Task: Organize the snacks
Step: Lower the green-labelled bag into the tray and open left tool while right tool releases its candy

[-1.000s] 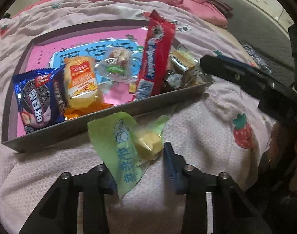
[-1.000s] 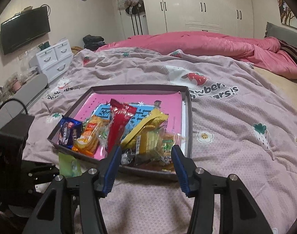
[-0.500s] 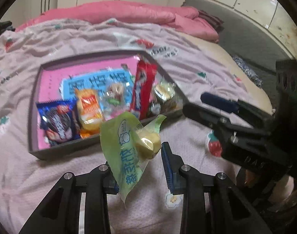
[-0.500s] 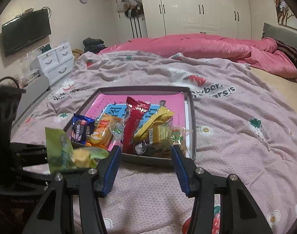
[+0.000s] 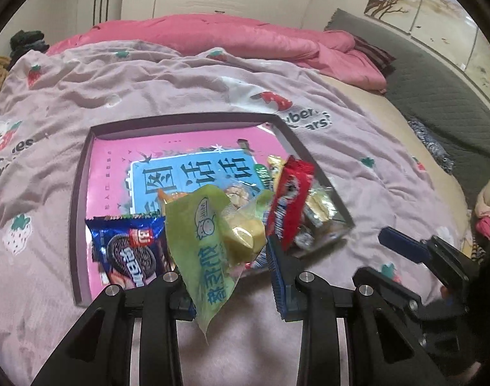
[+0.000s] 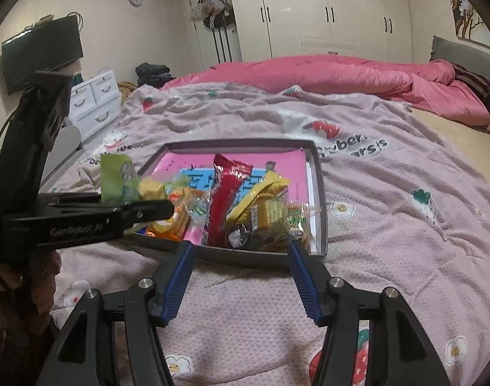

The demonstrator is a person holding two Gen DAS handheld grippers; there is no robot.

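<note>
One green snack packet (image 5: pixel 213 244) hangs in your left tongs (image 5: pixel 227 276), pinched by its wrapper, long axis pointing down. It sits above the tray's (image 5: pixel 81 193) near edge, tray straight ahead. Your right tongs (image 6: pixel 240 276) gape, holding nothing.

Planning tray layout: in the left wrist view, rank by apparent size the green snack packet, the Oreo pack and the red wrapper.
1. green snack packet, though nearest the camera, so inflated
2. and 3. Oreo pack and red wrapper: look alike, unranked
</note>
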